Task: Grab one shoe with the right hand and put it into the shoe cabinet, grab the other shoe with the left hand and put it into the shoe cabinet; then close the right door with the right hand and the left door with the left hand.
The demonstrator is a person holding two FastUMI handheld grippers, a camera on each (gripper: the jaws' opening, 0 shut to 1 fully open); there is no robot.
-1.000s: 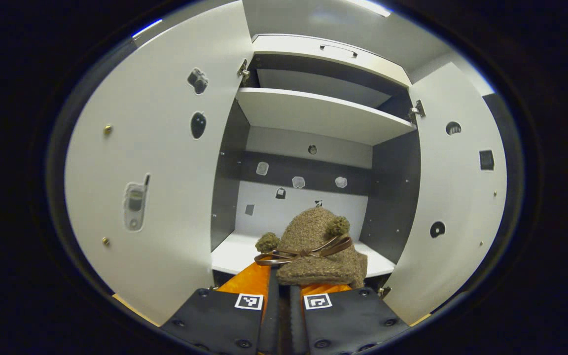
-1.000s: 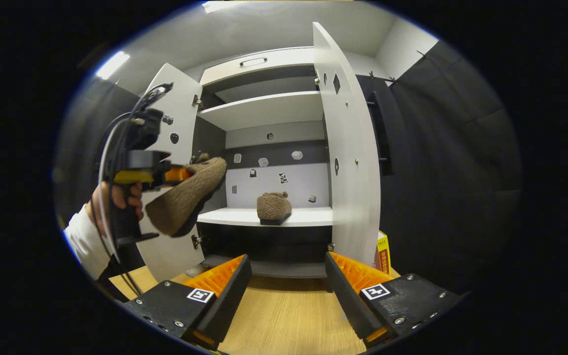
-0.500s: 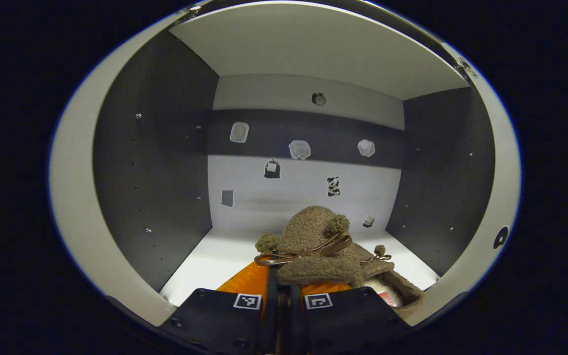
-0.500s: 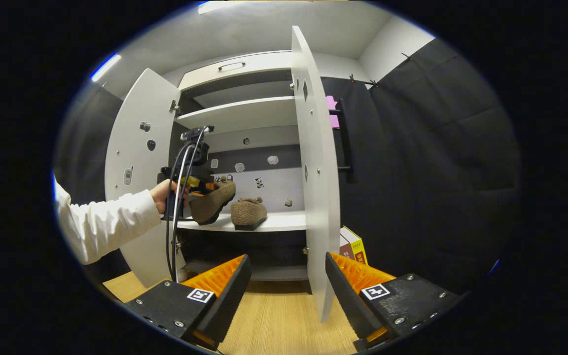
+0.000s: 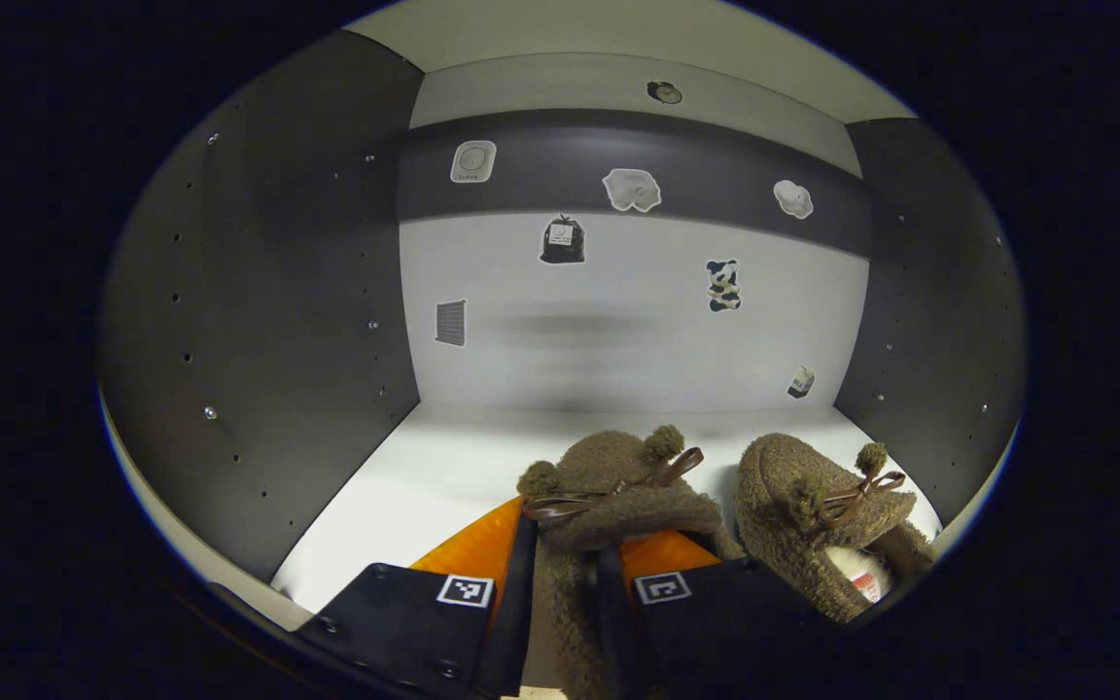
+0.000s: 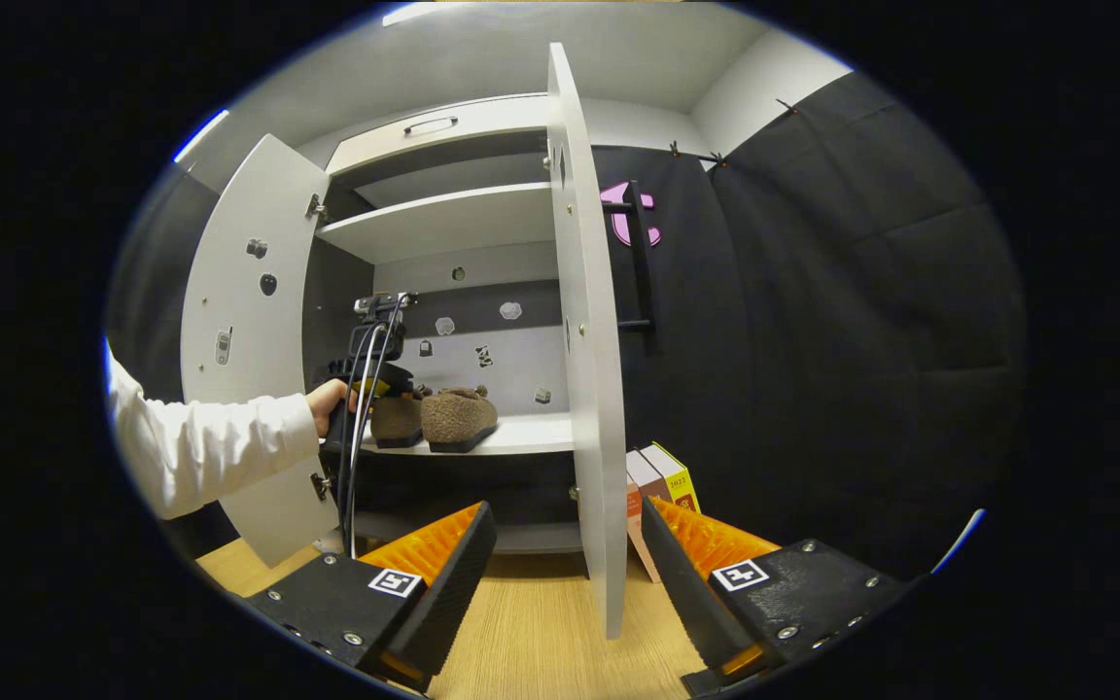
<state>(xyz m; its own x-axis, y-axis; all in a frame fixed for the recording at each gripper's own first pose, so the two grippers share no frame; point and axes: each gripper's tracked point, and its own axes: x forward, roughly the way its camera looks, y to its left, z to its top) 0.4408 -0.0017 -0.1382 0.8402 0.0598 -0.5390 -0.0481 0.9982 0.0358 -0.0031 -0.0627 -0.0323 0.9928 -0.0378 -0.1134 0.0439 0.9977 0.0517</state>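
Since a second ago we have carried the left gripper [image 5: 565, 593] into the shoe cabinet [image 6: 443, 219]; it pinches the second slipper [image 5: 609, 486] low over the shelf [image 5: 424, 476], beside the first slipper [image 5: 813, 506] at lower right. Release comes next. Right gripper [image 6: 565, 574] spread, empty; doors remain.

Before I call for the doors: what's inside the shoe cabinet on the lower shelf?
Two brown fuzzy shoes side by side: one resting free, the other shoe between the left tool's fingers. The shelf beneath the tool is covered.
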